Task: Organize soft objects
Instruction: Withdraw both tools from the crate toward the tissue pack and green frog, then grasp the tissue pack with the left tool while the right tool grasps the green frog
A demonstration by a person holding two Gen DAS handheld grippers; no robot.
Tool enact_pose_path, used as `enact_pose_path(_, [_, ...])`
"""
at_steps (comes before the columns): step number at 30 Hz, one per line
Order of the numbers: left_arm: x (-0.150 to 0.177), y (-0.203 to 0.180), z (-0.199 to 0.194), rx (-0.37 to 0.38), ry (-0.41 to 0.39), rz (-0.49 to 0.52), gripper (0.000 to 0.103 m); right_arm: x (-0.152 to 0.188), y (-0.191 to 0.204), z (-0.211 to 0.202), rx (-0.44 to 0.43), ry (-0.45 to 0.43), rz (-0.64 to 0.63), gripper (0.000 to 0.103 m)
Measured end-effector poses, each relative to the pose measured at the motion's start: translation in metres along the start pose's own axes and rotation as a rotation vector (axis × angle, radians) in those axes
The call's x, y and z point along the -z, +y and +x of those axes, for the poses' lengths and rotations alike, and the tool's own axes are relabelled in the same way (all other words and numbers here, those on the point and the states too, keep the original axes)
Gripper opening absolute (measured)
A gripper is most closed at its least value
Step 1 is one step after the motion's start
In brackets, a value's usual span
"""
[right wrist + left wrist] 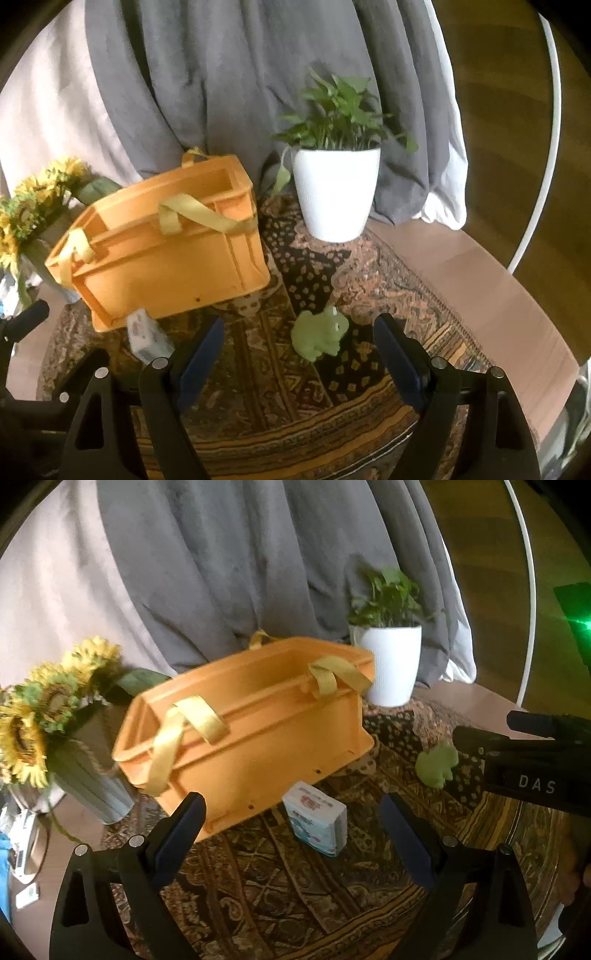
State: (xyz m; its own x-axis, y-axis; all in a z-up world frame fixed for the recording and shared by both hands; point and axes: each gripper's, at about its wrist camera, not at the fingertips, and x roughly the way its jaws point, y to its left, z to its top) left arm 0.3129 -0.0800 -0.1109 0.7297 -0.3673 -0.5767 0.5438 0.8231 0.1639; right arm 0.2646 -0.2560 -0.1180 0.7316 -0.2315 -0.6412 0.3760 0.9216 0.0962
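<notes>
- Both tongs gape wide, empty: left tongs (291,827) frame the tissue pack (317,818) at lower centre; right tongs (299,349) frame the frog toy (320,334).
- Squeezing the soft frog off-centre could squirt it aside.
- The orange basket (258,731) just behind the pack could get nudged.

Both fisheye views are dim and warm-toned, with black vignetting in the corners and straight lines bowed toward the rim. Motion blur softens the orange basket (243,720) and sunflowers (40,709) in the left wrist view. A green glare (581,622) flares at 3 o'clock there. The white pot (334,192) is the brightest, sharpest surface in the right wrist view.
</notes>
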Motion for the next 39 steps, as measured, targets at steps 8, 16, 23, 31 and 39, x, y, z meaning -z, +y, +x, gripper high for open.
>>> enact_pose_path(8, [0.006,-0.007,0.029,0.039,0.041,0.052,0.097,0.008,-0.003,0.029,0.026,0.057,0.003,0.083])
enact_pose_path(16, [0.011,-0.010,0.054,0.052,0.090,0.083,0.097,0.015,-0.007,0.056,0.034,0.118,0.005,0.083])
enact_pose_path(23, [0.010,-0.010,0.070,0.065,0.123,0.094,0.097,0.018,-0.008,0.075,0.039,0.157,-0.008,0.083])
enact_pose_path(31, [0.010,-0.013,0.089,0.073,0.147,0.083,0.096,0.020,-0.012,0.099,0.038,0.191,-0.011,0.083])
enact_pose_path(39, [0.014,-0.015,0.098,0.066,0.158,0.092,0.078,0.021,-0.011,0.113,0.028,0.191,-0.027,0.083])
